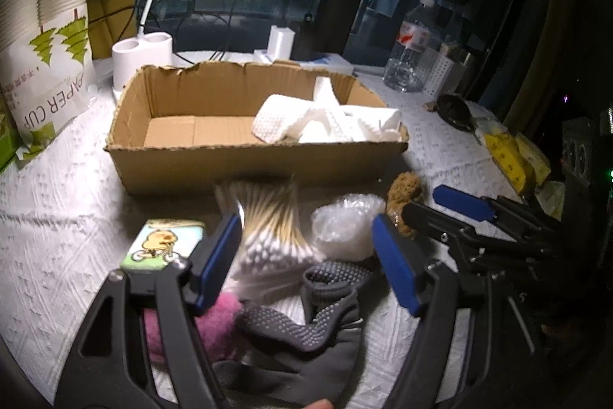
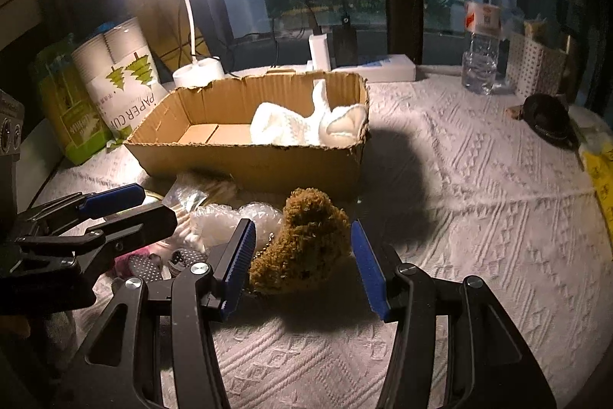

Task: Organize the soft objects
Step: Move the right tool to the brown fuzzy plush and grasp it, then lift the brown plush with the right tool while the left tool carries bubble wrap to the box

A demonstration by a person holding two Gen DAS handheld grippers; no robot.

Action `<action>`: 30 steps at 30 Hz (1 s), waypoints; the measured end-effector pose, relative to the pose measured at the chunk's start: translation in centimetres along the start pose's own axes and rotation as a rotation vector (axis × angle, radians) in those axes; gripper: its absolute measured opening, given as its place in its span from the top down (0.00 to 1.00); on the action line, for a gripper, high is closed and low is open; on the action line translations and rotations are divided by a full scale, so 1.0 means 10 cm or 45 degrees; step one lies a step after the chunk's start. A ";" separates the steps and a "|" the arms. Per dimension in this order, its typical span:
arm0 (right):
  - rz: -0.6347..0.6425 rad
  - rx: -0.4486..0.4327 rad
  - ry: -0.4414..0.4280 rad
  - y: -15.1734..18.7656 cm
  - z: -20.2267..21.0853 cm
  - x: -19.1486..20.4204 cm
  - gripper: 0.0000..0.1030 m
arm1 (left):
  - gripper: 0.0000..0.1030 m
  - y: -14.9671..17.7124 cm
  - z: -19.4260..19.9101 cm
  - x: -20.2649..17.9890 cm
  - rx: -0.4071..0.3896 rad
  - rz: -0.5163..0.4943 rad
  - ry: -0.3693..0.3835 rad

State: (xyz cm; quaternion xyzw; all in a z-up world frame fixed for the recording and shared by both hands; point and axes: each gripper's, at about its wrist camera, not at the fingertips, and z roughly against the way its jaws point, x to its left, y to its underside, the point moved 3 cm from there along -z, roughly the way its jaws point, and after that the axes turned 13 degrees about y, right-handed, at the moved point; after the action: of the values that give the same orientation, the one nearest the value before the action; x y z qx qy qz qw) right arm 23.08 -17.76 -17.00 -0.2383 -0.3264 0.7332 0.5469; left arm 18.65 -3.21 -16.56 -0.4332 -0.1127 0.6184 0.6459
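Because the cardboard box (image 2: 245, 156) is collecting soft things, we are straddling the brown plush (image 2: 306, 244) with the right gripper (image 2: 302, 267) spread, while the left gripper (image 1: 306, 267) is hovering spread over the grey sock (image 1: 318, 317).

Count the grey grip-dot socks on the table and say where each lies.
2, it seems: one grey sock between the open left gripper's fingers, another nearer the camera, beside the pink cloth. More may lie hidden underneath.
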 end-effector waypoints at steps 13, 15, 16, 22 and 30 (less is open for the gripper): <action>-0.009 0.103 -0.115 0.08 -0.29 -0.10 0.47 | 0.29 -0.04 -0.31 -0.14 0.084 -0.061 -0.008; -0.014 0.100 -0.143 0.09 -0.29 -0.13 0.55 | 0.29 -0.06 -0.36 -0.18 0.096 -0.077 -0.006; -0.018 0.101 -0.152 0.09 -0.29 -0.14 0.57 | 0.29 -0.07 -0.39 -0.20 0.101 -0.084 -0.002; -0.039 0.064 -0.157 0.08 -0.20 -0.30 0.61 | 0.29 -0.10 -0.55 -0.29 0.149 -0.131 -0.022; -0.089 0.018 -0.105 0.04 -0.07 -0.55 0.61 | 0.29 -0.04 -0.76 -0.36 0.234 -0.208 -0.048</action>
State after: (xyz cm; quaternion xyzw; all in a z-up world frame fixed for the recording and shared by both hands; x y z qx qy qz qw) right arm 24.93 -22.92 -17.84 -0.1925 -0.3516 0.7250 0.5601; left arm 23.30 -9.52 -19.44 -0.3497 -0.1026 0.5796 0.7289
